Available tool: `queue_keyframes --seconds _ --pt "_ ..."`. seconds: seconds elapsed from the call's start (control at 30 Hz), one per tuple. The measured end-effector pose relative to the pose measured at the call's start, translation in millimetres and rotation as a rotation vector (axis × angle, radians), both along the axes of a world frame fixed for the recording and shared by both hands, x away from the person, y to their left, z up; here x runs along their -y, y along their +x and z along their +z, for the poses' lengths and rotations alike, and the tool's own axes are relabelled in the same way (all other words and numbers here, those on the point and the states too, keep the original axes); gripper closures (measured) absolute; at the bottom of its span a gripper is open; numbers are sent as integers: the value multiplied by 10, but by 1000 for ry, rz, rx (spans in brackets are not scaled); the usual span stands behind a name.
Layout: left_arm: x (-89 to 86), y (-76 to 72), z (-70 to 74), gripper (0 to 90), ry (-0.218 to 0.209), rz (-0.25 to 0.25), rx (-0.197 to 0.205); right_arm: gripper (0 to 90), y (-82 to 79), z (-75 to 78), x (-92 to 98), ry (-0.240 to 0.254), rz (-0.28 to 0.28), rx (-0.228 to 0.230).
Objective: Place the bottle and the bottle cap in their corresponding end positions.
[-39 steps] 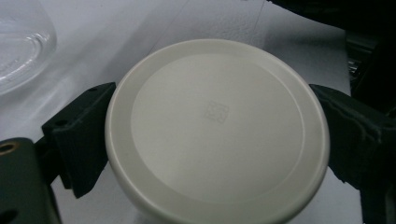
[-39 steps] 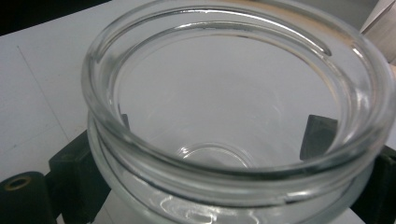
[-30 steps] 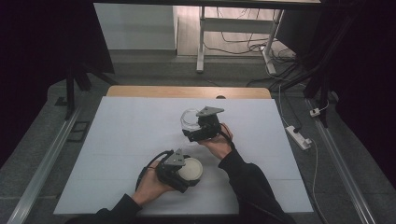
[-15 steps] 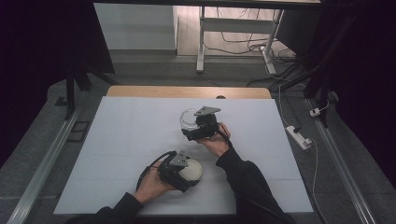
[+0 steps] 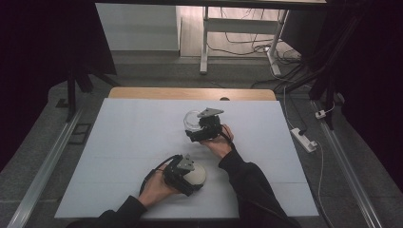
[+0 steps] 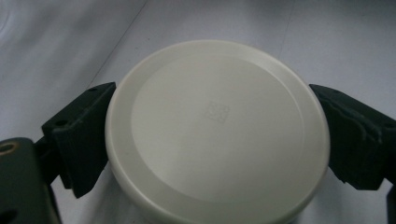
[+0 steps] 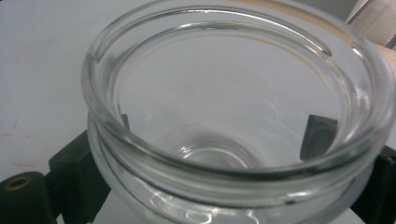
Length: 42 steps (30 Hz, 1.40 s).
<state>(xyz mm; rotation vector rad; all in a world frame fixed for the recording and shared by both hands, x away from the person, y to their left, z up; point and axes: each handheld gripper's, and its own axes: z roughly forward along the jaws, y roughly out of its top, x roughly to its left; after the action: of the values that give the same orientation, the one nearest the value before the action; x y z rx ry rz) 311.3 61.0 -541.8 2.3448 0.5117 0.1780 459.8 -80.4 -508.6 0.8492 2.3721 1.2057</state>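
While the desk (image 5: 123,156) spreads pale and bare around both hands, its wooden far edge shows beyond the white sheet, and a power strip (image 5: 302,139) lies on the floor off its right side. Near the desk's middle, a little right of centre, stands the glass jar (image 5: 192,119), upright and open-mouthed; the right gripper (image 5: 196,134) reaches it from the near side, and in the right gripper view the jar (image 7: 233,116) sits between the black jaws, which press its wall on either side just under the thick rim, so they are clamped on it. Toward the desk's near edge, well apart from the jar, the left gripper (image 5: 190,183) holds the lid (image 5: 196,175), a cream round disc. Seen in the left gripper view, the lid (image 6: 217,128) lies flat side up just over the desk surface, with one jaw against each side of its rim, clamped there.
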Motion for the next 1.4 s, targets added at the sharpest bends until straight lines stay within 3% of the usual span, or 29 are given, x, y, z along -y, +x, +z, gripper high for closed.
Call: queue_keyframes --seconds 0.13,0.63,0.83,1.0,1.4 --pt "13 20 -9 76 10 -3 -21 64 4 -13 -1 10 -4 1" --pt "18 27 -10 26 17 -22 -33 56 10 -12 11 7 3 -14" --pt "-18 42 3 4 -18 -14 -43 53 12 -4 11 4 1 -25" --pt "-57 24 22 0 -36 -5 -49 17 12 9 43 40 5 -46" --pt "-178 -27 102 0 -68 26 -66 0 -56 33 71 14 4 -51"
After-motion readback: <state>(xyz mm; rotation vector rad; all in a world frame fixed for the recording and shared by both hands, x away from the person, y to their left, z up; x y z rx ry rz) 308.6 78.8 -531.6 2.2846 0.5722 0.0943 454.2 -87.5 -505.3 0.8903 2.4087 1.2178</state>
